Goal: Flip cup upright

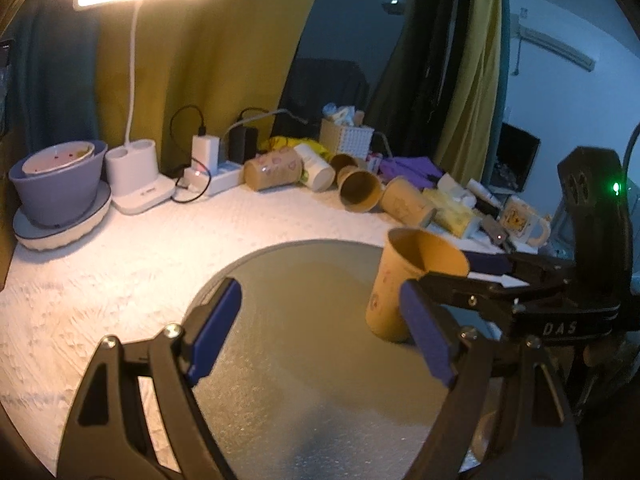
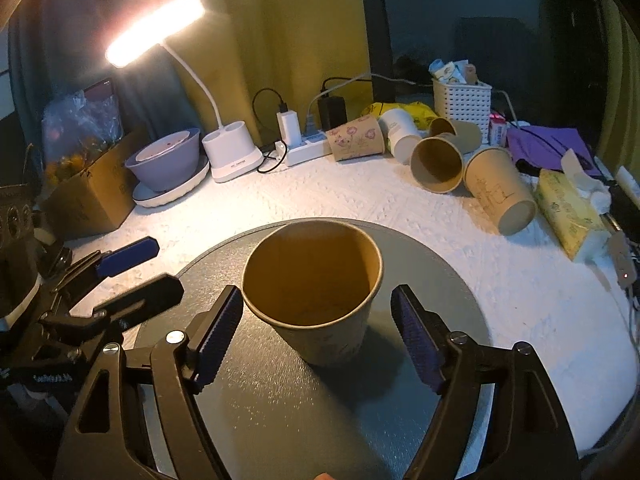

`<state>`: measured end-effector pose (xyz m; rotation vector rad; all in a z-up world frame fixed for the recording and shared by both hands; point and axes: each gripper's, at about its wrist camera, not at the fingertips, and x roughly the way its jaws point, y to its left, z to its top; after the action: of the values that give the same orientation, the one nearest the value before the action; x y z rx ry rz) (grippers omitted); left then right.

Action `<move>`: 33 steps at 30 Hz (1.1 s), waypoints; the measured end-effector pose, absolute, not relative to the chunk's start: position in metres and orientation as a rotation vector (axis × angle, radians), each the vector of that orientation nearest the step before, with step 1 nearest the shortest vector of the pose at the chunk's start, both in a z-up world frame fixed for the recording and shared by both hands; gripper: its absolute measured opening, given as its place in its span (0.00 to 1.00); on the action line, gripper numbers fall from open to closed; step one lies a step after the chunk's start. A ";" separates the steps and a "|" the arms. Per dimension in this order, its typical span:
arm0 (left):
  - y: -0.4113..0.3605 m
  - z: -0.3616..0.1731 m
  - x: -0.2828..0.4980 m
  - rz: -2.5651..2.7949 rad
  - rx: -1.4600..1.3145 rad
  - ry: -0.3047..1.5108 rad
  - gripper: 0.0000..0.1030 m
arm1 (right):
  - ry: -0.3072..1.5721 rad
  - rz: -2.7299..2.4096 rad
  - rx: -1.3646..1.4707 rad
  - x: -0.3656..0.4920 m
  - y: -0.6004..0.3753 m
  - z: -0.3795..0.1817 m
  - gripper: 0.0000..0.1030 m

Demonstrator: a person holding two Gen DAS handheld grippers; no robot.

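Brown paper cup (image 2: 316,292) upright on round grey mat (image 2: 452,304), centre of worktop (image 2: 520,280), right gripper (image 2: 318,338) fingers apart either side, not touching, left gripper (image 1: 320,332) open w/ nothing between.

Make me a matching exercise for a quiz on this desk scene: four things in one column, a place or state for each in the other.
1. paper cup
2. right gripper
3. desk lamp
4. purple bowl

a. switched on
b. upright on the grey round mat
c. on a white plate, far left
d. open, a finger either side of the cup

Pairs: 1-b, 2-d, 3-a, 4-c
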<state>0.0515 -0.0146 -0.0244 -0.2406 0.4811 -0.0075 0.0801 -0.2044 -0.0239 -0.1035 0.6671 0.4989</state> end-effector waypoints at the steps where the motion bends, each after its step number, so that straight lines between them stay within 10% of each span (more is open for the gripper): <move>1: -0.015 -0.023 0.050 -0.014 -0.237 0.469 0.80 | 0.664 0.497 -0.105 0.078 -0.205 -0.022 0.77; 33: -0.030 0.037 0.003 -0.085 -0.096 0.228 0.90 | 0.387 0.414 -0.125 0.009 -0.221 0.035 0.77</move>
<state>0.0025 -0.0301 0.0366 -0.0963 0.2276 -0.0851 0.0085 -0.2210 0.0354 -0.1245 0.3869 0.4143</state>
